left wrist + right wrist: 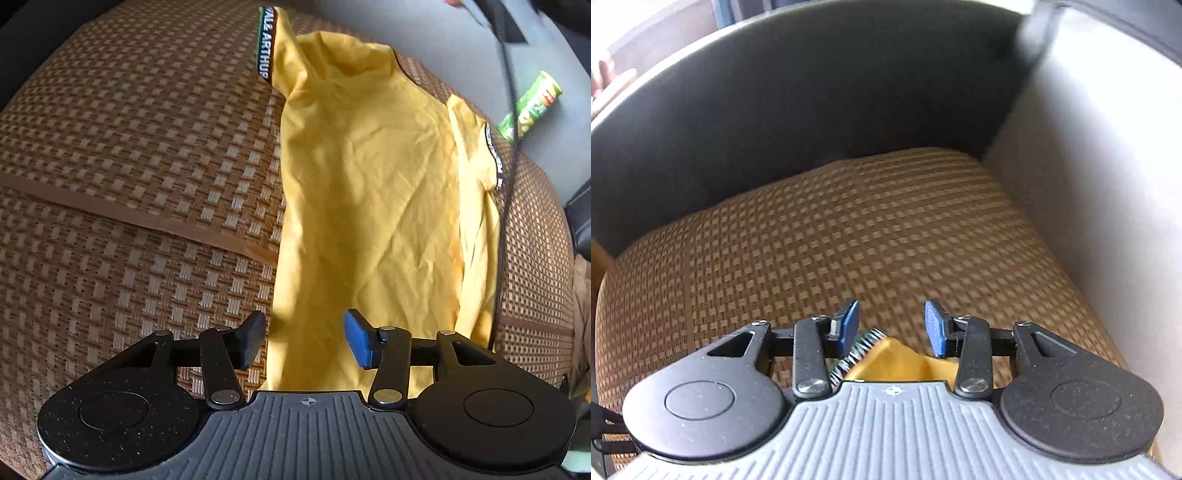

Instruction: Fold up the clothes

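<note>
Shirt [373, 192] — yellow, creased — lies spread on the woven brown cushion [129, 147], running away from the left gripper [304, 338] toward the far edge of the cushion. One sleeve [275, 48] with a black lettered band points to the shirt's far left; the other sleeve [476, 147] is folded in along the shirt's right side, its band facing outward. A black cable [511, 122] hangs down past the shirt's right edge. Beyond that edge, off the cushion, a green can [530, 107] lies on a grey surface.

The left gripper hovers at the shirt's near end with its jaws apart; cloth shows below the gap, yet neither pad presses on it.

In the right wrist view, the right gripper [892, 328] also stands with jaws parted. A yellow corner of the shirt [897, 360] and a striped band [858, 350] sit low between the fingers, close to the gripper body — the pads are clear of the cloth. Ahead of it the cushion is bare up to the dark backrest [812, 110].
</note>
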Demonstrator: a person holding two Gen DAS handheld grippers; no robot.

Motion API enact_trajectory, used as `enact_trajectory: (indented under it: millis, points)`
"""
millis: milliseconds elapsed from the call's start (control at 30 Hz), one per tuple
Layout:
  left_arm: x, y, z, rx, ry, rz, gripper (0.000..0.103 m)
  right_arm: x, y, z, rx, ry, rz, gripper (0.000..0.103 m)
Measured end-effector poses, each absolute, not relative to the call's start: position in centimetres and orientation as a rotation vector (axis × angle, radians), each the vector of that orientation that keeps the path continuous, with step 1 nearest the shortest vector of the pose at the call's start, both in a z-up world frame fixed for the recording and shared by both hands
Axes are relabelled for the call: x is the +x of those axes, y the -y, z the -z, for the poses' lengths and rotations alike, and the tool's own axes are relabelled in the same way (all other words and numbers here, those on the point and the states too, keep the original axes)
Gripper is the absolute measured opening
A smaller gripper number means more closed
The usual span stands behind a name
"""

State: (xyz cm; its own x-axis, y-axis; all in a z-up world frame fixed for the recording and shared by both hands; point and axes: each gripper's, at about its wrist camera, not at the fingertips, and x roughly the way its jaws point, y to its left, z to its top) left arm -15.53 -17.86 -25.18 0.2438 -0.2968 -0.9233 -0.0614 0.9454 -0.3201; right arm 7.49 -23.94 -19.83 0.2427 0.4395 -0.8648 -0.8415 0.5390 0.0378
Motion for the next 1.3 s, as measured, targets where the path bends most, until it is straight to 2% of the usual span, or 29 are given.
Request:
enact_trajectory:
  millis: [333,367,400,433,467,500,533,733,800,1167,1233,1300]
  points:
    - [-15.6,16.7,26.1,-0.389,-1.336,0.148,0.068,8.0,20.5,24.5,-0.717,-1.204,-0.901,0.051]
    - [-15.5,16.9,26.1,-0.388,-1.335,0.150,0.068,8.1,20.6,24.7,-0.720,-1.221,-0.895,0.049]
    - [-15.2,17.2,26.3,-0.387,-1.335,0.155,0.067,8.2,20.7,24.8,-0.722,-1.238,-0.889,0.034]
    - [-14.9,17.4,26.4,-0.385,-1.336,0.161,0.059,8.4,20.9,24.8,-0.717,-1.249,-0.882,0.016]
    - [-14.7,17.6,26.3,-0.384,-1.341,0.167,0.039,8.6,21.1,24.7,-0.709,-1.256,-0.874,0.010]
    - [-14.6,17.9,26.3,-0.382,-1.346,0.173,0.017,8.8,21.6,24.2,-0.672,-1.244,-0.867,0.010]
    - [-14.4,18.1,26.1,-0.380,-1.348,0.179,0.015,9.1,22.2,23.5,-0.624,-1.223,-0.859,0.010]
    - [-13.8,21.2,21.9,-0.322,-1.253,0.266,0.016,8.9,31.3,16.9,-0.342,-1.096,-0.822,0.010]
    - [-13.8,23.1,21.8,-0.278,-1.260,0.303,0.021,8.4,34.9,15.6,-0.284,-1.066,-0.794,0.010]
    - [-13.3,32.6,25.7,-0.169,-1.355,0.399,0.027,6.2,50.3,21.1,-0.136,-1.098,-0.526,0.011]
    - [-13.1,33.8,27.3,-0.169,-1.406,0.412,0.040,6.0,51.2,22.3,-0.139,-1.121,-0.502,0.016]
    - [-13.4,34.6,28.0,-0.157,-1.437,0.427,0.048,5.7,52.0,23.5,-0.164,-1.172,-0.474,0.018]
